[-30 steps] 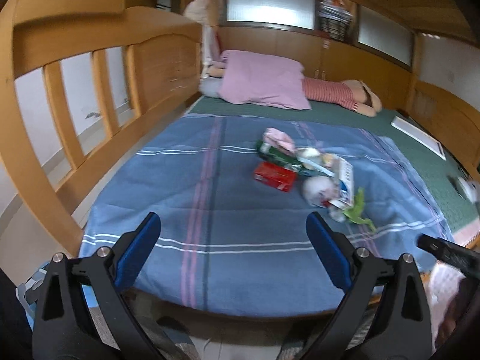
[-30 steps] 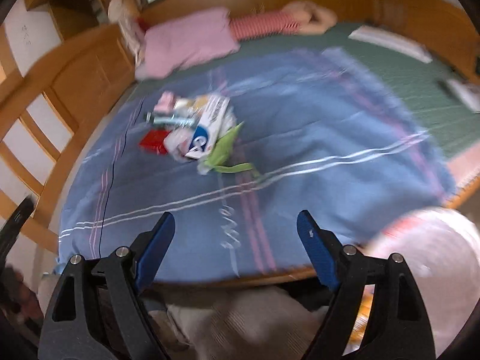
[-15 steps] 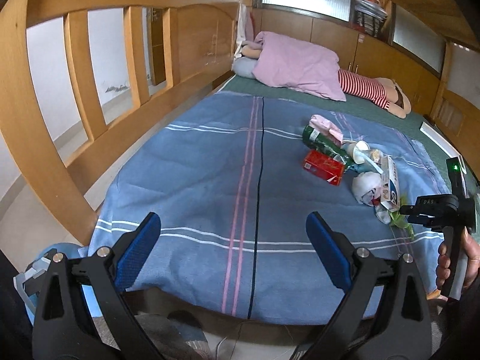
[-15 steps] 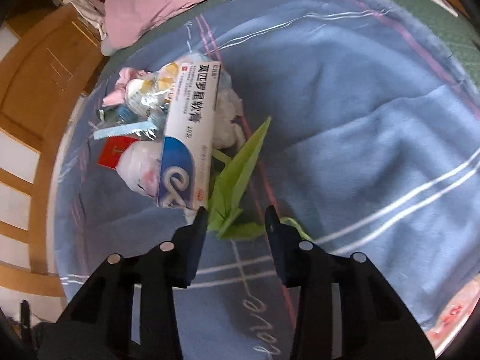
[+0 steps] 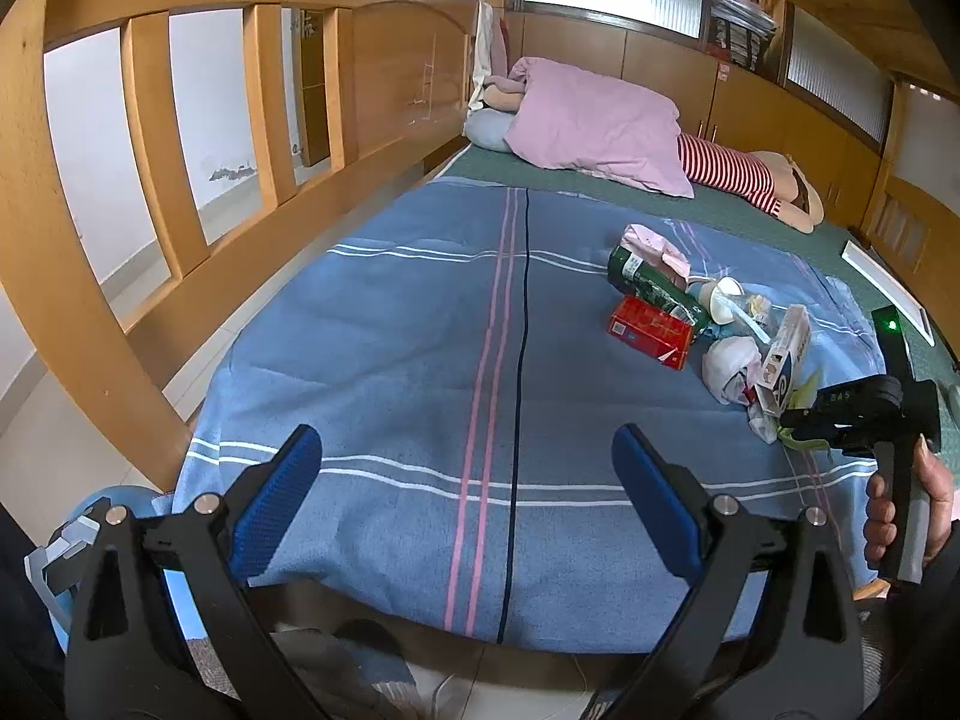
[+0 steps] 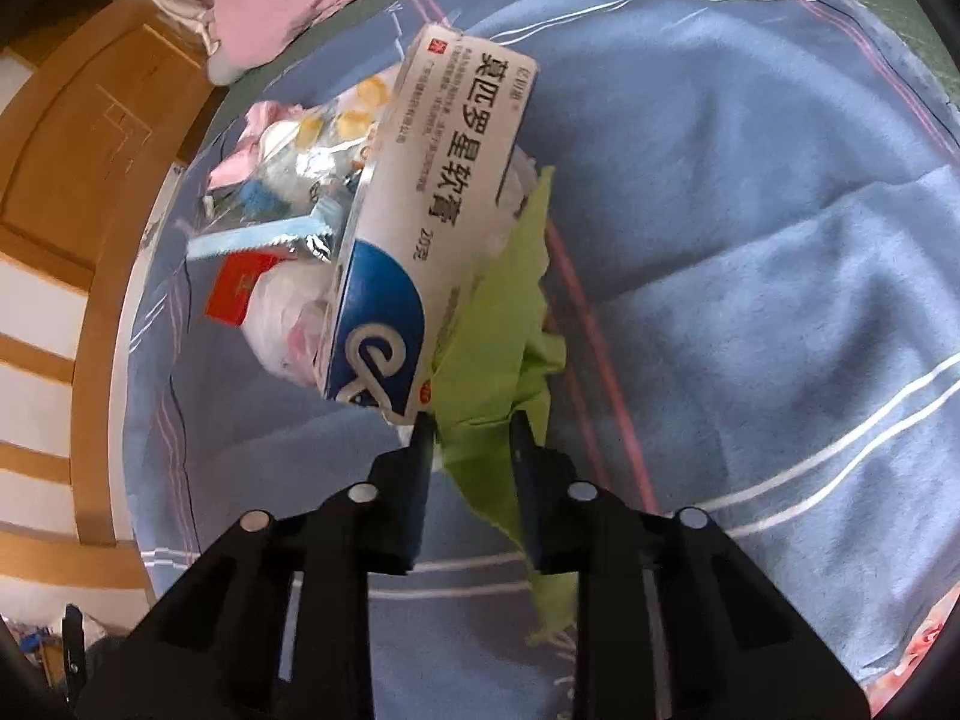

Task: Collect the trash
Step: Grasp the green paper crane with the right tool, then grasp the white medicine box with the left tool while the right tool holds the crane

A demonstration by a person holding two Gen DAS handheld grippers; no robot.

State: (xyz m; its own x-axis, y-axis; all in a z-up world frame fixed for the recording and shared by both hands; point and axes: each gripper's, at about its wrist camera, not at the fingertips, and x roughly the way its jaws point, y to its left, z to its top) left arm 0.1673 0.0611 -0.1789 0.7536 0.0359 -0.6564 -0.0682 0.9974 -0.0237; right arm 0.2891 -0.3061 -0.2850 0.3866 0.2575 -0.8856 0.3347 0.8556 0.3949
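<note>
Since half a second ago your right gripper (image 6: 467, 426) has pushed further into the pile, and its jaws have narrowed around the green paper scrap (image 6: 501, 354). Starting at your left: your left gripper (image 5: 465, 468) hangs with its fingers spread wide and nothing between them, over the near edge of the blue blanket (image 5: 420, 330), the trash pile well ahead and to the right of its fingertips. On your right, the scrap sits between the fingers, the white-and-blue box (image 6: 420, 240) just beyond the left fingertip. You're mid-grasp on the first piece, I judge. Whether the pads fully pinch it I cannot tell; close firmly, then lift clear of the box.
</note>
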